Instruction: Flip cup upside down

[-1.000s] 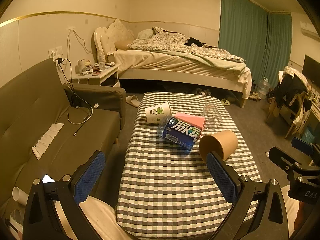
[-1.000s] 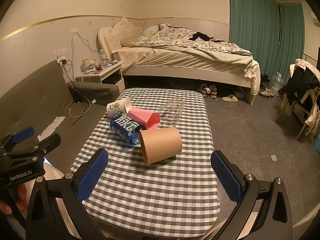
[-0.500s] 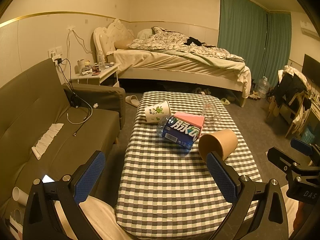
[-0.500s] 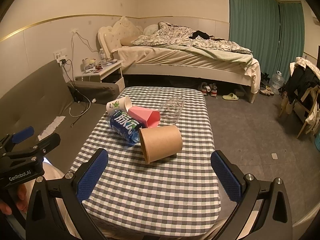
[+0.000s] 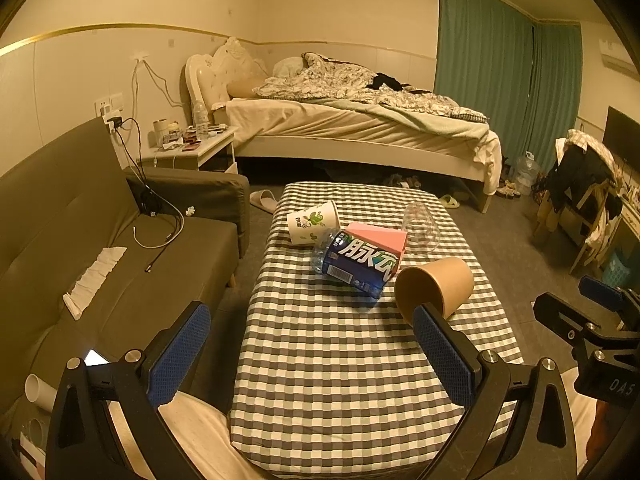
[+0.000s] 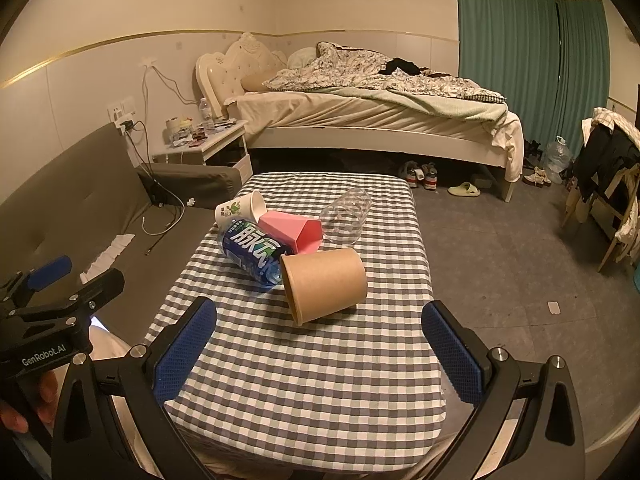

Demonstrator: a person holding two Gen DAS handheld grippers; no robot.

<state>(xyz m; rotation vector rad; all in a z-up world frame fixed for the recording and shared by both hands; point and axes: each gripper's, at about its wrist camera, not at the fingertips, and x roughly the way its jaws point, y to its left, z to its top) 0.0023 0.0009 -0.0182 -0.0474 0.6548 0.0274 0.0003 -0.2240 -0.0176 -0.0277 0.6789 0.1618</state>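
A brown paper cup (image 6: 326,284) lies on its side on the checked table (image 6: 304,368), mouth toward me; it also shows in the left wrist view (image 5: 436,286). Behind it lie a blue-labelled bottle (image 6: 254,254), a pink cup (image 6: 294,232), a clear plastic cup (image 6: 348,216) and a white printed cup (image 6: 240,210), all on their sides. My right gripper (image 6: 318,354) is open and empty, held above the table's near end, short of the brown cup. My left gripper (image 5: 310,354) is open and empty over the table's near left.
A grey sofa (image 5: 80,240) with cables and a tissue runs along the table's left. A bedside table (image 5: 192,148) and a bed (image 5: 360,128) stand beyond. A chair with clothes (image 5: 580,192) is at the right. Bare floor lies right of the table.
Both grippers have drifted very slightly; the table objects have not moved. Both grippers stay open.
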